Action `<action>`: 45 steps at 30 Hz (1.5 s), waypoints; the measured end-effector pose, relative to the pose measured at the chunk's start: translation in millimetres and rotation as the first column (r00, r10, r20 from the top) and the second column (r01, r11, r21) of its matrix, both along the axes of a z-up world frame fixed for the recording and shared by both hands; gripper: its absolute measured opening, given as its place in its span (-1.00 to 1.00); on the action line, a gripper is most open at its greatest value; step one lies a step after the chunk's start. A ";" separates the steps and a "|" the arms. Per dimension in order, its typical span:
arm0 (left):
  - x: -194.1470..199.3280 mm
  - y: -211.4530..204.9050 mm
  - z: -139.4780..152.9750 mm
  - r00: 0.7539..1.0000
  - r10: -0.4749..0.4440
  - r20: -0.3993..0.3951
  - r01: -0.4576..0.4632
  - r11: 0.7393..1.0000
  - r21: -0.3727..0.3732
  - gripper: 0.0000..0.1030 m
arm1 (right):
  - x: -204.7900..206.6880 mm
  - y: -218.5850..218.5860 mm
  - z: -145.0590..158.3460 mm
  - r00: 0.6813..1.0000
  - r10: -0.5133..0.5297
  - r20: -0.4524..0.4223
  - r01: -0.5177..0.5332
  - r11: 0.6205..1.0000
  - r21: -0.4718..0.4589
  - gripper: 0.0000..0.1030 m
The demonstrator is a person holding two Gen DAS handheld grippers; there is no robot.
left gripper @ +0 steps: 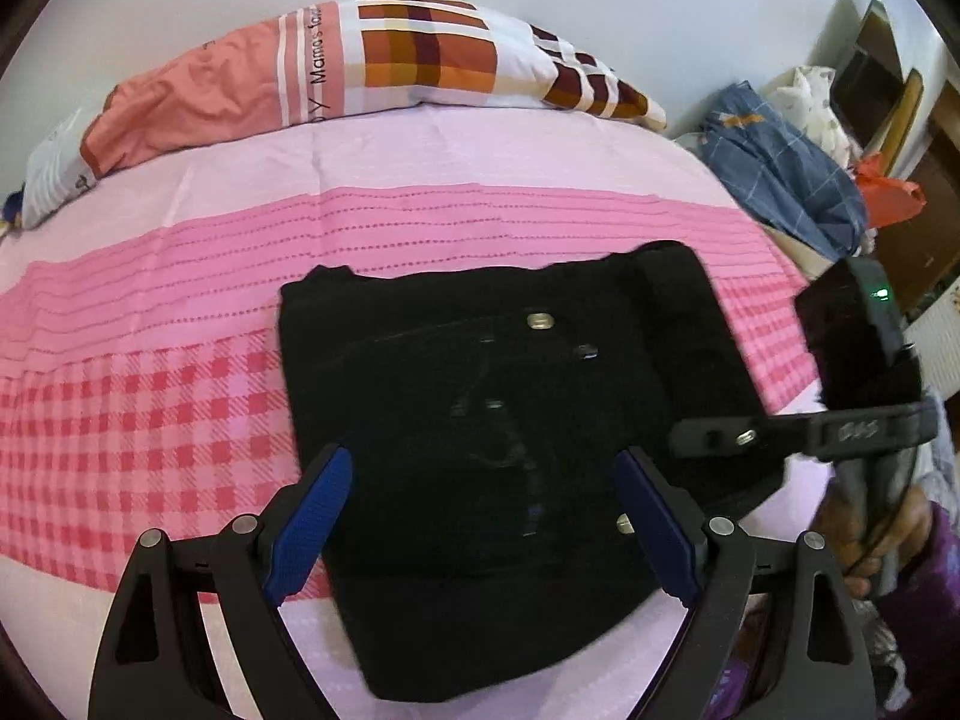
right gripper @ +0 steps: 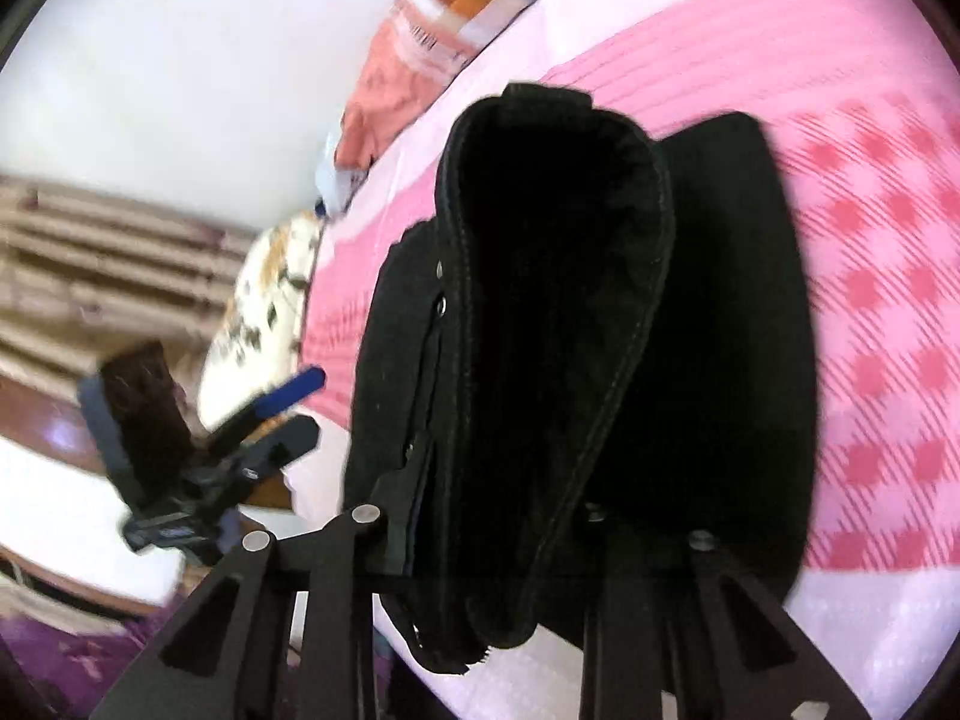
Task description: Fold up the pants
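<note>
Black folded denim pants (left gripper: 510,450) on pink checked bedsheet (left gripper: 150,396): directly below spread left gripper (left gripper: 480,516); right gripper (right gripper: 510,540) pinching waistband edge.

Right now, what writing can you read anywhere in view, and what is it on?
"Mama's fa…", cut off by a fold, on the striped pillow.
Large pale letters, perhaps "Y", lower on that pillow: unclear.
Marking on the right tongs' arm: too blurred to read.
Black pants: no text visible.

Left tongs (left gripper: 480,516) spread wide; right tongs (right gripper: 510,516) clamped narrow.
</note>
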State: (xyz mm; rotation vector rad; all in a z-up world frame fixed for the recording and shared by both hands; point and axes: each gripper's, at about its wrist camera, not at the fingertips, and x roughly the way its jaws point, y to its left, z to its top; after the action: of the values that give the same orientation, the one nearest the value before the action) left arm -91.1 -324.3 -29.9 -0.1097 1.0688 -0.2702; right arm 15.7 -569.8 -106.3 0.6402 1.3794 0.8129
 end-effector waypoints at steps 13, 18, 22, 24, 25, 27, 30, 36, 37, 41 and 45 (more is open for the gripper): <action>-2.2 -2.4 -34.3 0.999 0.011 -0.053 -0.010 1.000 0.010 0.72 | -11.2 -38.2 -16.0 0.992 -0.117 -0.041 0.120 0.988 0.101 -0.53; -3.9 9.3 -37.9 0.998 0.059 -0.026 -0.059 0.998 0.006 0.72 | -12.0 -50.4 -31.9 0.984 -0.158 -0.085 0.167 0.980 0.106 -0.55; -2.2 12.5 -41.4 0.997 0.077 -0.003 -0.077 0.996 0.050 0.72 | -10.8 -48.0 -29.1 0.988 -0.139 -0.063 0.143 0.987 0.079 -0.55; -1.3 12.8 -42.1 0.997 0.078 0.014 -0.079 0.994 0.074 0.72 | -11.1 -49.3 -34.4 0.989 -0.133 -0.072 0.138 0.988 0.076 -0.55; -0.7 13.4 -42.7 0.996 0.083 0.021 -0.084 0.993 0.085 0.72 | -10.7 -50.9 -37.2 0.987 -0.136 -0.083 0.144 0.986 0.086 -0.56; 0.5 14.2 -44.8 0.996 0.081 0.035 -0.084 0.992 0.092 0.72 | -12.1 -53.4 -39.9 0.986 -0.139 -0.086 0.148 0.984 0.101 -0.56; 2.4 14.0 -47.7 0.995 0.081 0.065 -0.088 0.991 0.104 0.72 | -12.2 -54.0 -41.2 0.988 -0.138 -0.076 0.145 0.984 0.101 -0.59; 7.7 13.2 -55.4 0.996 0.074 0.055 -0.080 0.990 0.116 0.81 | -12.1 -54.6 -41.3 0.987 -0.140 -0.073 0.147 0.984 0.097 -0.59; 8.0 14.1 -55.1 0.996 0.077 0.055 -0.083 0.990 0.111 0.81 | -13.3 -55.2 -41.3 0.987 -0.142 -0.074 0.149 0.984 0.098 -0.58; 6.7 14.8 -56.0 0.995 0.086 0.054 -0.091 0.990 0.107 0.83 | -13.2 -55.2 -40.2 0.985 -0.155 -0.077 0.162 0.982 0.093 -0.54; 5.3 14.5 -56.6 0.994 0.092 0.055 -0.098 0.989 0.107 0.85 | -14.9 -55.2 -38.2 0.983 -0.168 -0.077 0.174 0.981 0.080 -0.52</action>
State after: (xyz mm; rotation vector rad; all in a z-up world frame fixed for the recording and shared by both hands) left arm -85.8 -309.8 -86.5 -0.0544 1.0232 -0.1273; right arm 0.8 -625.0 -144.5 0.8503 1.3369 0.7208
